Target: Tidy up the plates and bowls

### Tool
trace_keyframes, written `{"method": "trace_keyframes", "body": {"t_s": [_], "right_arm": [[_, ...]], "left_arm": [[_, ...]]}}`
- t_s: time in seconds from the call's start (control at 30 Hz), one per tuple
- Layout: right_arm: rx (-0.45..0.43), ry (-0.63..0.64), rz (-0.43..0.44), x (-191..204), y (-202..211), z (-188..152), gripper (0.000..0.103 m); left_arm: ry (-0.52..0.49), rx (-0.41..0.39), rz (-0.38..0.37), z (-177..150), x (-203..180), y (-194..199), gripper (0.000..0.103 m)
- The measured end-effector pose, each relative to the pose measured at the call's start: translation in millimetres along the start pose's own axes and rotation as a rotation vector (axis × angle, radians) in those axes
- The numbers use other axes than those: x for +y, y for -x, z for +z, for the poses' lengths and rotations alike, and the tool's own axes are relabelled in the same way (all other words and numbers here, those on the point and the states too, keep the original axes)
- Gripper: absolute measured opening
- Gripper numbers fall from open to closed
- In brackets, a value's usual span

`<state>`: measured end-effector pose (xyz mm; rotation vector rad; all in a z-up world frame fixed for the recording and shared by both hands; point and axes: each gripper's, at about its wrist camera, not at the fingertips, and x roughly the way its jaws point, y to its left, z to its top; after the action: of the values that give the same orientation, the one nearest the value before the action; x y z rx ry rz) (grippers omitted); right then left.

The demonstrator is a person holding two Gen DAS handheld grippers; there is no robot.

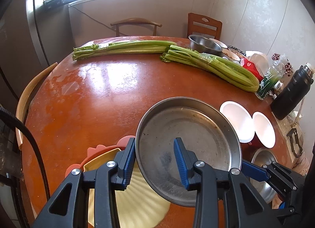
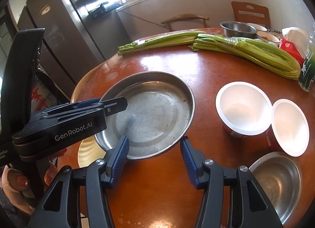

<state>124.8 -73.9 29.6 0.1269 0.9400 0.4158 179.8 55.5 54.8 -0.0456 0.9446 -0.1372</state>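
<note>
Steel plate (image 2: 149, 114) pinched at its rim by my L gripper (image 2: 118, 104).
R gripper (image 2: 154, 149) spread, empty; two white bowls (image 2: 243, 108) beside it, celery (image 2: 246, 53) along table's (image 2: 206, 74) far edge.

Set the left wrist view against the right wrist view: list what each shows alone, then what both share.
Left wrist only: the black flask at the table's right edge, and a pink plate under the yellow plate.

Right wrist only: the left gripper's branded casing, its fingers pinching the steel plate's rim.

Both: that steel plate, two white cups, celery, the small steel bowl, and the open right gripper.
</note>
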Motion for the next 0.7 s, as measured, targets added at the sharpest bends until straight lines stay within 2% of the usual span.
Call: {"method": "trace_keyframes", "body": {"t_s": [0.3, 0.47, 0.7], "right_arm": [[-0.035, 0.049, 0.028, 18.2, 14.8, 4.1, 0.057], [-0.036, 0.073, 0.077, 31.9, 16.5, 7.2, 0.057], [-0.033, 0.147, 0.090, 58.1, 8.1, 8.9, 0.057]], "left_arm": [[0.016, -0.036, 0.028, -6.4, 8.1, 24.0, 0.039], [0.060, -0.065, 0.043, -12.7, 23.5, 40.9, 0.039], [0.102, -0.079, 0.080, -24.0, 46.0, 53.3, 0.039]]}}
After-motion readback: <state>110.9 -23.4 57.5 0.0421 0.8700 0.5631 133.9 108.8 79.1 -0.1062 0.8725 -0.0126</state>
